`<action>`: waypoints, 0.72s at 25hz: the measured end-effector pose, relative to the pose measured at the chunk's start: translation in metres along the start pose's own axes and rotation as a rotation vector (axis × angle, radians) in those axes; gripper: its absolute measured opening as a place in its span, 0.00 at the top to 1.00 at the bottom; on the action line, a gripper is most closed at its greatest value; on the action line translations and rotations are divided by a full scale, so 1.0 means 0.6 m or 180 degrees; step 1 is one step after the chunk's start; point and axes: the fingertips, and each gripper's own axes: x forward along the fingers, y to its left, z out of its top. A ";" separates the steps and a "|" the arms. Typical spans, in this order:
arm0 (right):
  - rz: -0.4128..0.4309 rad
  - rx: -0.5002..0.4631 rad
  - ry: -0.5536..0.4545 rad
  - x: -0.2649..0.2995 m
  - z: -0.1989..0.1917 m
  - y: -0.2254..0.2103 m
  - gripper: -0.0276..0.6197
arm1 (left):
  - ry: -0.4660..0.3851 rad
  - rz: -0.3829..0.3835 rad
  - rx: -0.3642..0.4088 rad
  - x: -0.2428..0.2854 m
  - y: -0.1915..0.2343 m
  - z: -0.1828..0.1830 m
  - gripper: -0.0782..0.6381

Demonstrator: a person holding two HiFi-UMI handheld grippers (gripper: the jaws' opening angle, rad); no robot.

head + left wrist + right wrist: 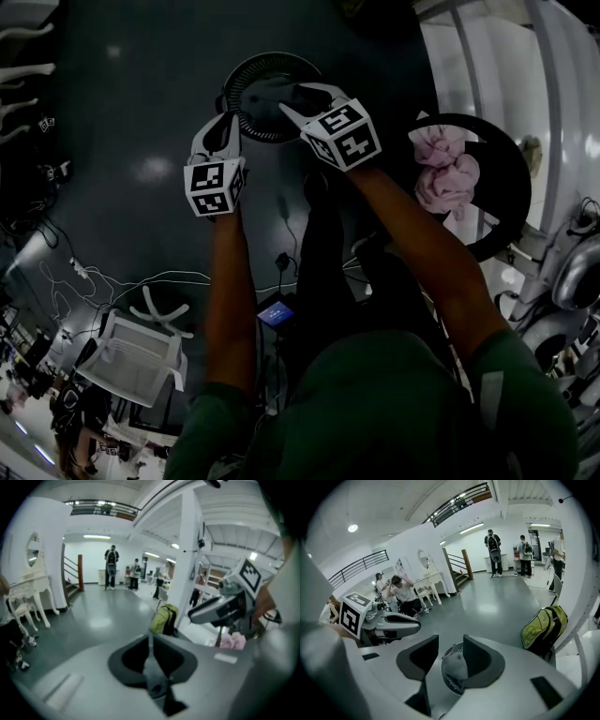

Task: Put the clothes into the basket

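1. Glossy grey floor point(141, 169) carries a round slatted basket point(267, 59), with a yellow-green backpack point(543, 627) nearby.
2. Left claw point(230, 128) pinches a limp grey garment point(154, 677) at the basket's rim.
3. Right claw point(305, 98) stands parted and empty above the basket.
4. Crumpled pink clothes point(445, 169) lie well aside.

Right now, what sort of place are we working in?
Probably a large open indoor hall, maybe a lab or studio: polished grey floor, a staircase, a railed upper level, and a white dressing table with a mirror.
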 end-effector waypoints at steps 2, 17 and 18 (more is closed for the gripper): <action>-0.0028 -0.0004 -0.0061 -0.013 0.003 -0.006 0.73 | -0.0076 0.0033 -0.0022 -0.006 0.001 0.013 0.86; -0.0634 0.0329 -0.0565 -0.217 -0.040 -0.128 0.73 | -0.0392 -0.0487 0.0319 0.033 -0.203 0.142 0.86; -0.0722 0.0387 -0.0599 -0.242 -0.054 -0.144 0.73 | -0.0396 -0.0567 0.0355 0.041 -0.232 0.149 0.86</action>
